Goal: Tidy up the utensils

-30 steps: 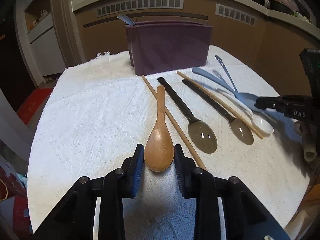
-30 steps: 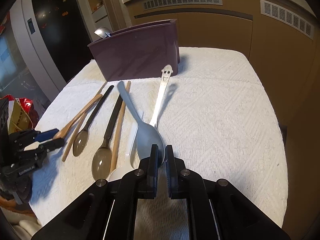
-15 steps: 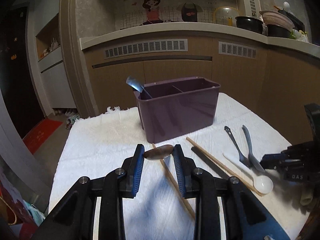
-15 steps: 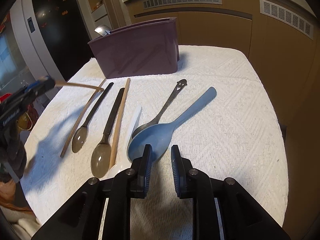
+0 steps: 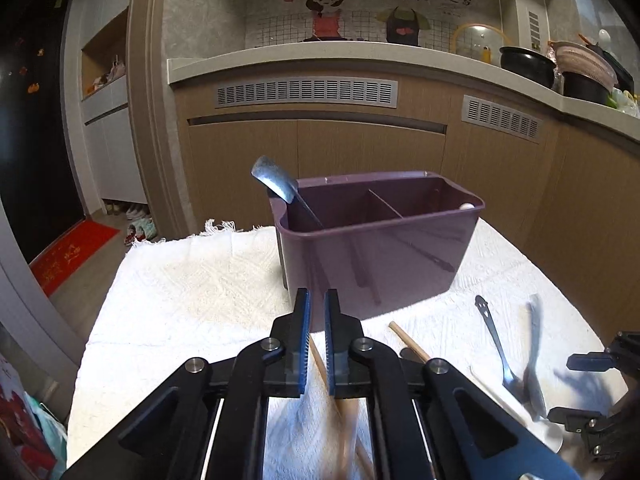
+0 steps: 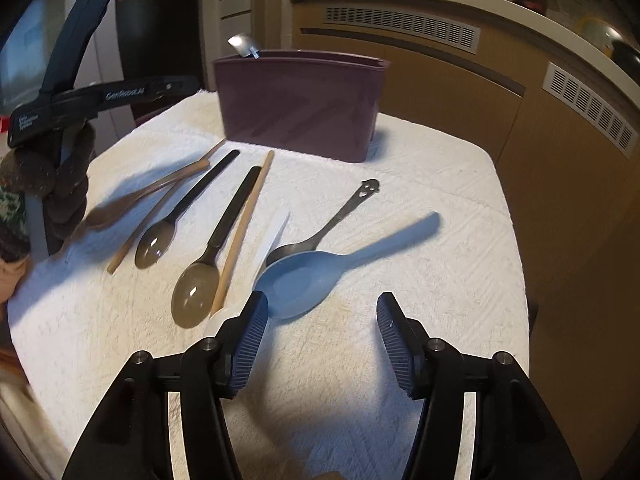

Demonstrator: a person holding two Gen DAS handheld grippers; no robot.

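My left gripper (image 5: 316, 296) is shut with nothing between its pads, held above the white cloth in front of the purple caddy (image 5: 376, 256). A metal spoon (image 5: 276, 180) leans in the caddy's left compartment. The wooden spoon (image 6: 132, 200) shows blurred on the cloth at the left, below the left gripper (image 6: 176, 82). My right gripper (image 6: 320, 304) hangs low with its jaws opening and nothing between them. The blue spoon (image 6: 312, 280) lies just ahead of its left finger, handle pointing right.
Two dark spoons (image 6: 172, 224) (image 6: 208, 264), two chopsticks (image 6: 244, 228), a white spoon (image 6: 274, 236) and a smiley-handled metal spoon (image 6: 332, 220) lie in a row on the cloth (image 6: 440, 320). Brown cabinets stand behind the table. A gloved hand (image 6: 60, 184) holds the left gripper.
My left gripper rose with the wooden spoon, then closed fully without it; the spoon is back on the cloth. My right gripper swung the blue spoon's handle rightward and opened off it.
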